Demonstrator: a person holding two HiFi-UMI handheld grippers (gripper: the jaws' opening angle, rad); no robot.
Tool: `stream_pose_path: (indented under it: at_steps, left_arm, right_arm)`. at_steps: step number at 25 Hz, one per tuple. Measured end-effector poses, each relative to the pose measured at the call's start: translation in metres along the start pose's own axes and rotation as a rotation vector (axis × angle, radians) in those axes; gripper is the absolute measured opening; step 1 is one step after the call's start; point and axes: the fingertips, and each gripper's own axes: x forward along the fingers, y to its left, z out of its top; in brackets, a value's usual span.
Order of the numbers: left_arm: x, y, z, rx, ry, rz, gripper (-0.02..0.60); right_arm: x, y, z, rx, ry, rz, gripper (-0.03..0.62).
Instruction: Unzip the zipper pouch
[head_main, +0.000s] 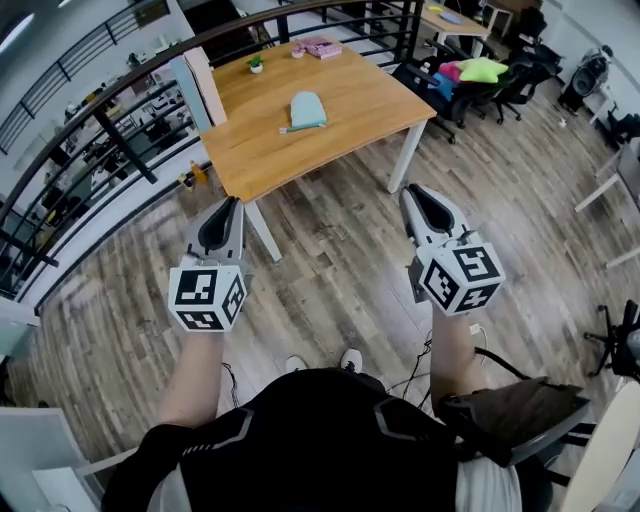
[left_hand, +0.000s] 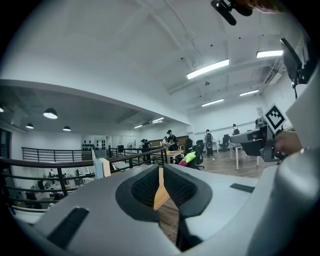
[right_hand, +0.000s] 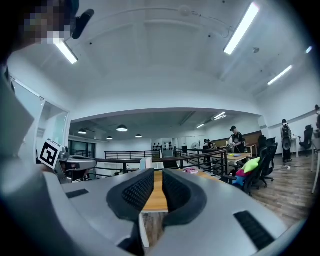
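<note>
Two empty grippers, left gripper (head_main: 232, 203) jaws pressed together, right gripper (head_main: 412, 190) jaws narrowly apart, teal zipper pouch (head_main: 307, 110) untouched on wooden table (head_main: 350, 95).

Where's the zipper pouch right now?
In the head view, the zipper pouch lies near the middle of the wooden table, upper centre; a small potted plant stands beyond it to the left.

Light teal zipper pouch (head_main: 307, 108), flat near the middle of the wooden desk (head_main: 372, 98), rounded end farthest away, thin strap along its near edge; zipper too small to read.
</note>
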Motion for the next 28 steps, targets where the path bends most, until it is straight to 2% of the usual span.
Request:
stream_pose_path:
  at_steps: [4,6,10,15,20,28]
  left_arm:
    - [-0.005,-0.020,-0.025,0.025,0.030,-0.015,0.042]
    - [-0.006,-0.023,-0.032,0.019,0.037,-0.016,0.122]
    - [-0.001,-0.019,-0.032,-0.006,0.037,0.011,0.141]
    - [0.008,-0.016,-0.030,-0.015,0.044,0.026,0.203]
    - [0.014,-0.012,-0.028,-0.015,0.043,0.061,0.273]
    - [0.031,-0.022,-0.025,-0.016,0.047,0.094,0.296]
  right_arm:
    - [0.003,-0.002,-0.021,0.015,0.020,0.036,0.133]
    - [0.003,-0.003,-0.026,0.007,0.019,0.039,0.167]
    - [0.008,-0.008,-0.029,-0.008,0.026,0.041,0.187]
    - [0.015,-0.012,-0.032,-0.006,0.039,0.062,0.200]
    - [0.022,-0.015,-0.039,0.003,0.044,0.092,0.269]
    - [0.031,-0.030,-0.035,-0.019,0.032,0.127,0.298]
